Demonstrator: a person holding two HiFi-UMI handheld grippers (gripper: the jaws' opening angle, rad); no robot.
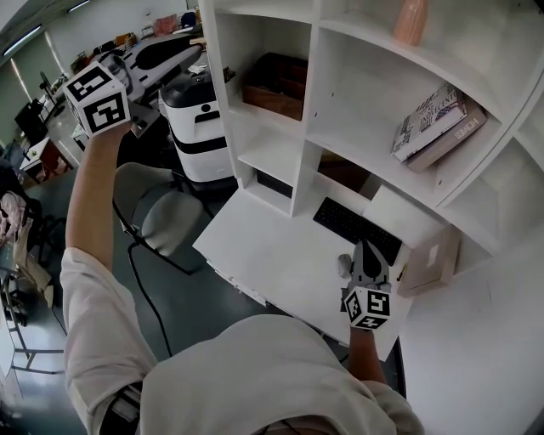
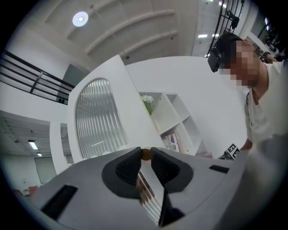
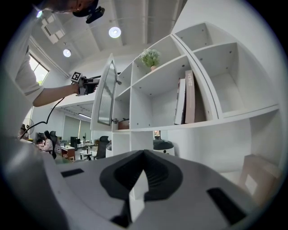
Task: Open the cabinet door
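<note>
Right gripper view shows me the cabinet door (image 3: 104, 96) swung well out from the shelving (image 3: 131, 103); my left gripper (image 2: 145, 157) pinches its knob (image 2: 146, 153), right gripper (image 3: 143, 157) pressed together, empty. I judge little remains

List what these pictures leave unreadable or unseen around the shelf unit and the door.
- Book titles: head view, print too small.
- Vase top: head view, cut off by the upper edge.
- Knob sides: left gripper view, covered by pads of the left gripper.
- Part of the keyboard: head view, behind the right gripper.
</note>
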